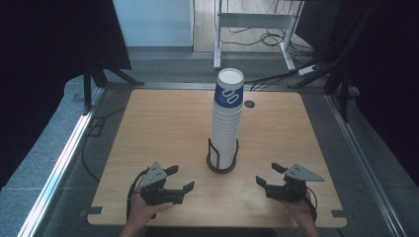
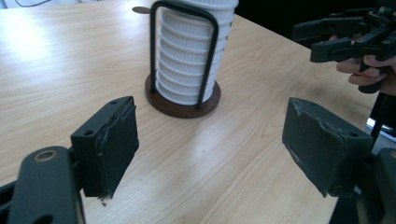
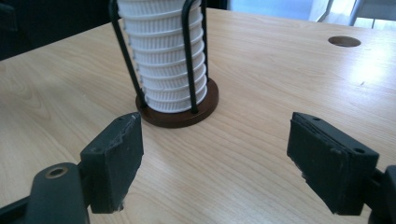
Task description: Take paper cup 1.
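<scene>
Two grippers wait near the table's (image 1: 163,118) near edge, one on each side of the cup stack (image 1: 227,118), which stands upright in its wire holder (image 1: 222,159) at the table's middle. As a judgement, the main risk is the stack's height: it rises far above the holder's wires, so a sideways nudge up high, or a pinch that drags several nested cups along, could tip the column or lift the holder with it. A squeeze that is too firm might also crush the thin top cup. The left gripper (image 1: 181,178) has its jaws spread wide, nothing between them and touching nothing. The right gripper (image 1: 267,174) is likewise wide apart and empty, aimed at the holder's base.
</scene>
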{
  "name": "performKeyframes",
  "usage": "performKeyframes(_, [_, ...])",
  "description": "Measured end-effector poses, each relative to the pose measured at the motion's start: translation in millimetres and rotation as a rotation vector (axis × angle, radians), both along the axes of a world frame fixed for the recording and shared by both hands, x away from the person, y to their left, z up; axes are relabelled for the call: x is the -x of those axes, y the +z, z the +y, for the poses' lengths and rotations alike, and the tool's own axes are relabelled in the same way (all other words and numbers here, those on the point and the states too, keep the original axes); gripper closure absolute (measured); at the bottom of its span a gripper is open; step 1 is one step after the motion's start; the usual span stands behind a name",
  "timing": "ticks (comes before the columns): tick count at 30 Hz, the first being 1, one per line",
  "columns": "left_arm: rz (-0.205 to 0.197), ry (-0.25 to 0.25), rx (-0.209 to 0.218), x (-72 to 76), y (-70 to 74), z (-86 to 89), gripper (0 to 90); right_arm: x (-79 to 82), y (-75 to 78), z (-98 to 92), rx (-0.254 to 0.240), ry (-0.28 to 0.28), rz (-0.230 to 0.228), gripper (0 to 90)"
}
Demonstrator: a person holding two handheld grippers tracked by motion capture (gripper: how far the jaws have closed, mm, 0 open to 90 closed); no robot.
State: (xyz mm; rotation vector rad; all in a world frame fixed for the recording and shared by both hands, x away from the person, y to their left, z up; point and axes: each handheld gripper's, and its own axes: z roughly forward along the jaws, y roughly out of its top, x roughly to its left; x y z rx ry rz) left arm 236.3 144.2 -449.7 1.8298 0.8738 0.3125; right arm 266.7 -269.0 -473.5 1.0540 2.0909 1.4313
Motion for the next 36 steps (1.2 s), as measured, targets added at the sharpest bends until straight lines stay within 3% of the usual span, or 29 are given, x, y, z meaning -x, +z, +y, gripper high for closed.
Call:
performKeyframes(11, [-0.023,0.048,0.007,-2.0,-0.4,1.7,18.1,-2.2,-0.5,-8.2,-0.015,-0.005,0.011,19.2])
performKeyframes(21, [-0.008,0.016,-0.010,-2.6,-1.4,-2.6,19.2,2.5,4.1,-22.8,-0.037,0.014,-0.014,20.0])
performKeyframes(26, [-0.005,0.031,-0.037,-8.9,-7.1,-10.0,19.1,2.3,7.4,-27.8,-0.072,0.056,-0.026,20.7])
performKeyframes(30, [-0.016,0.032,-0.044,-15.7,-4.3,-21.5,19.0,1.9,8.4,-30.6,-0.073,0.080,-0.024,20.9])
performKeyframes(36, [-0.031,0.001,-0.012,-19.8,5.3,-33.9,17.4,1.9,12.5,-35.4,-0.068,0.065,-0.021,21.6])
